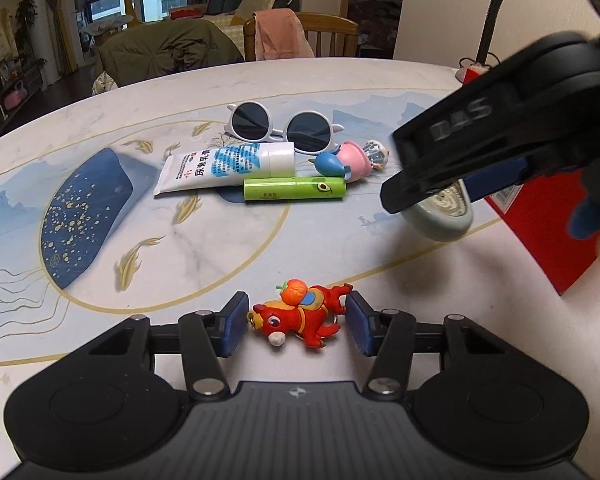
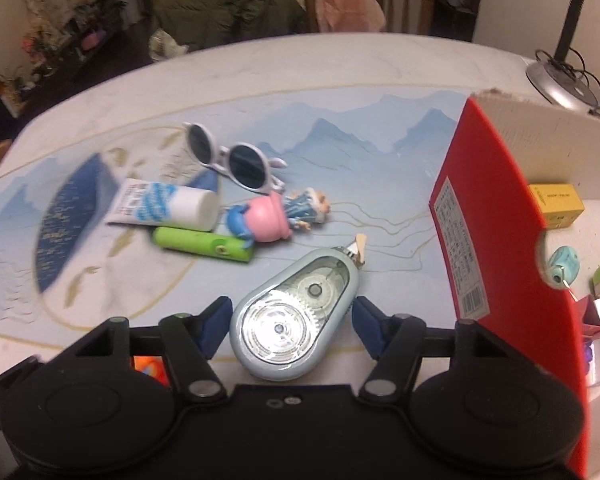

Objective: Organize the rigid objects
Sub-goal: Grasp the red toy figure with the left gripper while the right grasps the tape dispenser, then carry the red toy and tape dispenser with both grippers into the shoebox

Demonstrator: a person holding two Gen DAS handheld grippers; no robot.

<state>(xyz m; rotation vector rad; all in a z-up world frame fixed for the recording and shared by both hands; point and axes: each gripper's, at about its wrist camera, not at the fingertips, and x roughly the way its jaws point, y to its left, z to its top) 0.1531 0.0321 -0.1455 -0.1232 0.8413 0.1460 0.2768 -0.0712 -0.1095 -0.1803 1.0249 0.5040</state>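
Note:
A red toy horse (image 1: 300, 316) lies on the table between the pads of my left gripper (image 1: 297, 326); the jaws stand wide and just touch or nearly touch its ends. My right gripper (image 2: 291, 326) is shut on a pale blue correction-tape dispenser (image 2: 296, 316) and holds it above the table. In the left wrist view the right gripper (image 1: 432, 184) hangs at the right with the dispenser (image 1: 440, 216). White sunglasses (image 1: 284, 124), a white tube (image 1: 228, 168), a green stick (image 1: 296, 190) and a pink-and-blue figurine (image 1: 348, 158) lie together mid-table.
A red box (image 2: 496, 216) stands open at the table's right; it holds a yellow box (image 2: 556, 204), a teal item (image 2: 564, 266) and small jars. A lamp base (image 2: 560, 84) sits behind it. A wooden chair (image 1: 304, 36) stands beyond the far edge.

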